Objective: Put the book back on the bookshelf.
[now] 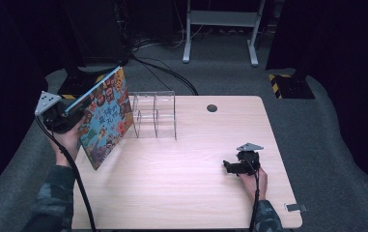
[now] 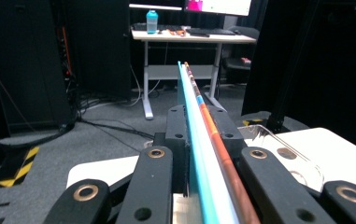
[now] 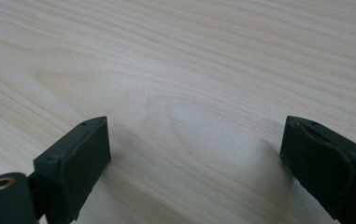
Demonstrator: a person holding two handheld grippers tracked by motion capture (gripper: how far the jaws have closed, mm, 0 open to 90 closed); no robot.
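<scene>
A thin picture book (image 1: 105,116) with a colourful cartoon cover and a light blue edge hangs tilted over the table's left edge, its lower corner near the tabletop. My left gripper (image 1: 73,116) is shut on its left side. In the left gripper view the book's edge (image 2: 202,140) runs away between the two black jaws, which clamp it. A clear acrylic rack (image 1: 154,115) stands just right of the book. My right gripper (image 1: 230,167) rests low over the wooden table (image 1: 181,183) at the right, and its jaws (image 3: 192,158) stand wide apart with only bare wood between them.
A round cable hole (image 1: 212,108) lies in the table near its back edge. Beyond the table are cables on grey carpet (image 1: 167,72), a metal desk frame (image 1: 220,29) and black-and-yellow striped bases (image 1: 288,84). A far desk (image 2: 189,35) holds a bottle and a keyboard.
</scene>
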